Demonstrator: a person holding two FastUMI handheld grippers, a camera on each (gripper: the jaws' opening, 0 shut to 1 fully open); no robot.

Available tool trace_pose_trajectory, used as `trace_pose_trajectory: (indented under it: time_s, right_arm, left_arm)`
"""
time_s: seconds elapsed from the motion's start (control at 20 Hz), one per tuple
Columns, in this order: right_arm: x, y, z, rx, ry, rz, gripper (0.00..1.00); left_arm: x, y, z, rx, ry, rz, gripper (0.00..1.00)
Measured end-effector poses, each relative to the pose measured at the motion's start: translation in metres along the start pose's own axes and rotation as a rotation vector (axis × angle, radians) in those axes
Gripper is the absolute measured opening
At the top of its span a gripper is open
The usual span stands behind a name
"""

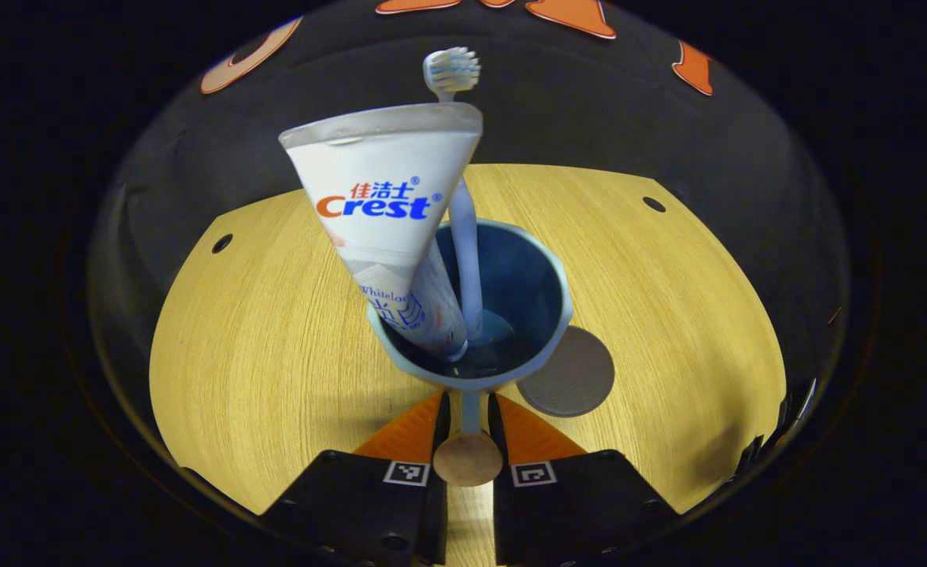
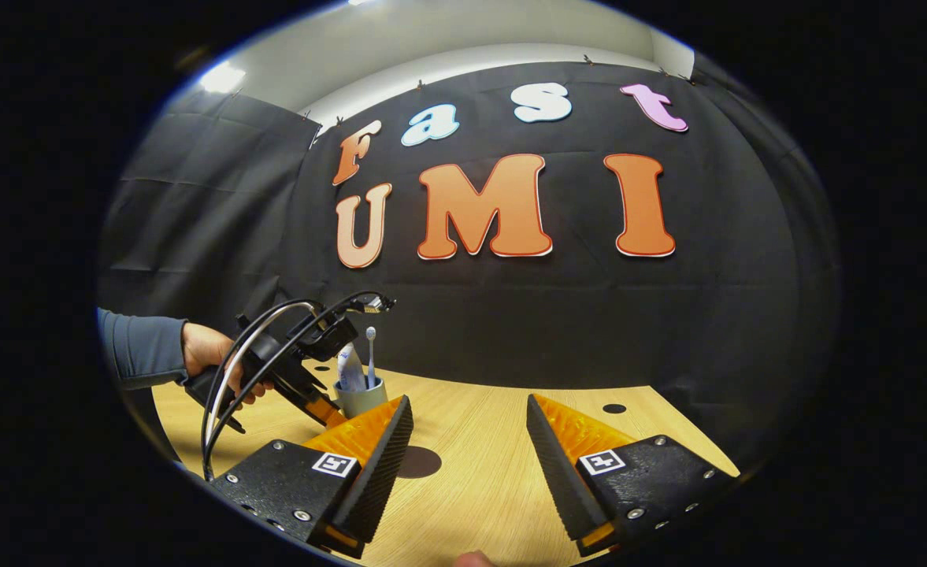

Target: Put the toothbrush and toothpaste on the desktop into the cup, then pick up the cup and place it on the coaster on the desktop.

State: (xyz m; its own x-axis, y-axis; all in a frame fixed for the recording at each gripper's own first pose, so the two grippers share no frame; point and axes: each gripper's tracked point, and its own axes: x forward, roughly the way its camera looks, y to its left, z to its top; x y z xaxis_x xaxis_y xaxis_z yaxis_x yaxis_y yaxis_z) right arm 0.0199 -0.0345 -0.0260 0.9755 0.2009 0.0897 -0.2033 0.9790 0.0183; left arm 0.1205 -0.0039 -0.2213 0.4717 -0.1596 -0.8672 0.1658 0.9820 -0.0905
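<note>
On the table (image 1: 274,331) the coaster (image 1: 569,374) waits beside our cup (image 1: 510,307), lifted by its handle in the clamped left tool (image 1: 469,421) so toothpaste (image 1: 392,220) and toothbrush (image 1: 463,236) ride upright; our right tool (image 2: 469,441) gapes empty.

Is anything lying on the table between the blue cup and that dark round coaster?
Nothing. In the left gripper view, the blue cup hangs partly over the dark round coaster, with bare wooden table around them.
</note>
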Motion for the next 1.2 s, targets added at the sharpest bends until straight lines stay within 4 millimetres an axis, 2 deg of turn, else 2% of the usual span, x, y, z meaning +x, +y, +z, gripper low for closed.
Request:
trace_pose_trajectory:
  time_s: [0.5,0.9,0.95,1.0,1.05,1.15,1.2]
  right_arm:
    - [-0.011,-0.013,-0.003,0.0,0.006,-0.037,0.87]
    - [-0.019,-0.028,-0.013,0.008,0.029,-0.072,0.87]
    - [-0.017,-0.027,-0.013,0.008,0.03,-0.072,0.88]
    - [-0.018,-0.027,-0.013,0.008,0.031,-0.073,0.87]
    - [-0.016,-0.026,-0.011,0.008,0.03,-0.073,0.87]
    - [-0.016,-0.027,-0.011,0.004,0.028,-0.077,0.87]
    - [-0.014,-0.025,-0.008,0.003,0.027,-0.081,0.87]
  left_arm:
    - [0.006,0.0,0.007,0.073,0.01,-0.073,0.23]
    - [-0.004,0.002,0.013,0.102,0.057,-0.081,0.24]
    - [-0.008,0.003,0.018,0.11,0.033,-0.079,0.3]
    - [-0.013,0.005,0.024,0.125,0.009,-0.077,0.28]
    - [-0.017,0.007,0.03,0.135,-0.015,-0.078,0.35]
    - [-0.028,0.009,0.041,0.14,-0.054,-0.093,0.59]
    - [-0.03,0.01,0.035,0.141,-0.071,-0.09,0.69]
